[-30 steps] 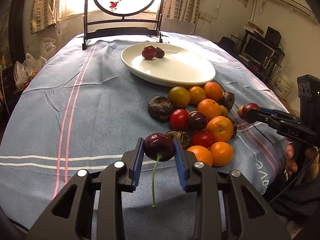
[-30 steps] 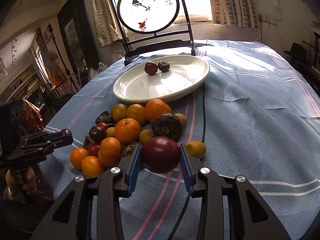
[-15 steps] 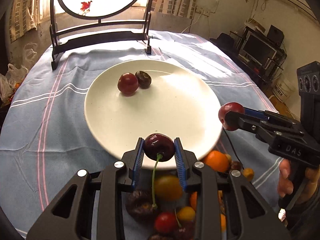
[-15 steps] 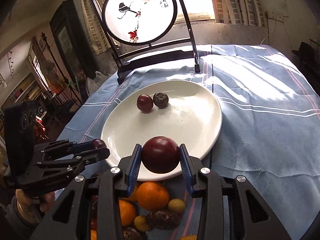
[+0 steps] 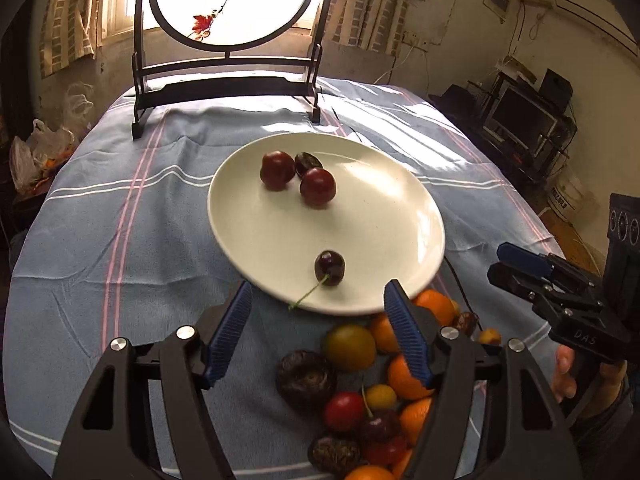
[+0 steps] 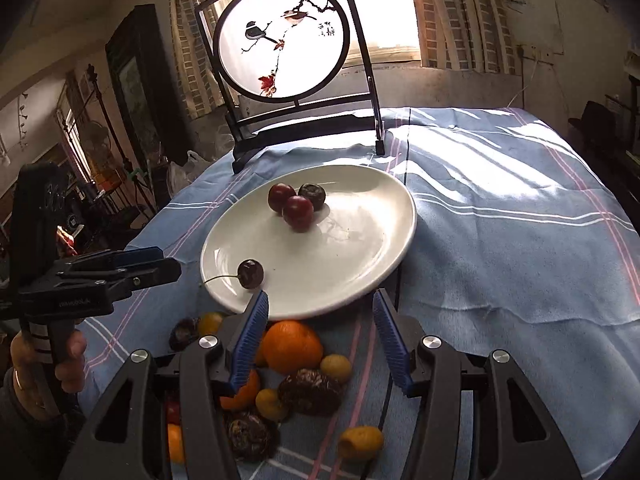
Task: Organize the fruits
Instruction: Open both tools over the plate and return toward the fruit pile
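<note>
A blue striped cloth (image 5: 100, 216) is covering the bench; a round painted screen (image 6: 282, 44) is standing before the window. Both the left gripper (image 5: 318, 312) and right gripper (image 6: 320, 320) are gaping, empty. A dark stemmed cherry (image 5: 329, 267) is lying on the white plate (image 5: 400, 232), near its front rim.

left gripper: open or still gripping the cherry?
Open. Left gripper jaws stand wide apart with nothing between them; the stemmed cherry lies free on the plate.

Sunlight from a curtained window (image 6: 384, 4) backlights a round painted bird screen (image 6: 282, 40) on the blue striped cloth (image 6: 500, 208), beside stained plaster walls (image 5: 460, 12).
</note>
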Tool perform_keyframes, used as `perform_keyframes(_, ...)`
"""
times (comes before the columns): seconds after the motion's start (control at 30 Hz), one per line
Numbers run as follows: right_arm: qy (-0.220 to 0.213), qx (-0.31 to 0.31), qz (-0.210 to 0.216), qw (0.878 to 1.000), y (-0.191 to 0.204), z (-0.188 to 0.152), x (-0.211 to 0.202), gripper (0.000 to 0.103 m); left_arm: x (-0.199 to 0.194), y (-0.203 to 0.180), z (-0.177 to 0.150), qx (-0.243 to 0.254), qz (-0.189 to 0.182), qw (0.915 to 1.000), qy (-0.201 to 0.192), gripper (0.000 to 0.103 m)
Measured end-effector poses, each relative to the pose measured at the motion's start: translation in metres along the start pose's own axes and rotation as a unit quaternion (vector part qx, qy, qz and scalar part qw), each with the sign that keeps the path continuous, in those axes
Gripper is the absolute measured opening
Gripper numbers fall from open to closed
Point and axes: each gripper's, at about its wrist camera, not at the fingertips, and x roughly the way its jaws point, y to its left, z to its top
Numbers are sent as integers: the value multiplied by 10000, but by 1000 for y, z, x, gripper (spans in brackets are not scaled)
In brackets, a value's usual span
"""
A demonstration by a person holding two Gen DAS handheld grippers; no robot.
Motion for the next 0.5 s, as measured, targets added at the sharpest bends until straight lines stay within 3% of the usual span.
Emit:
perform_keyframes(0.27,-33,134,-142,9998,-11,-56,-41,55,-40,-14,-99,753,132,9968,243,65)
perform_keyframes(0.5,38,352,-100,9993,-14,-74,-44,55,-44,-27,-124,840,-33,9964,124,44)
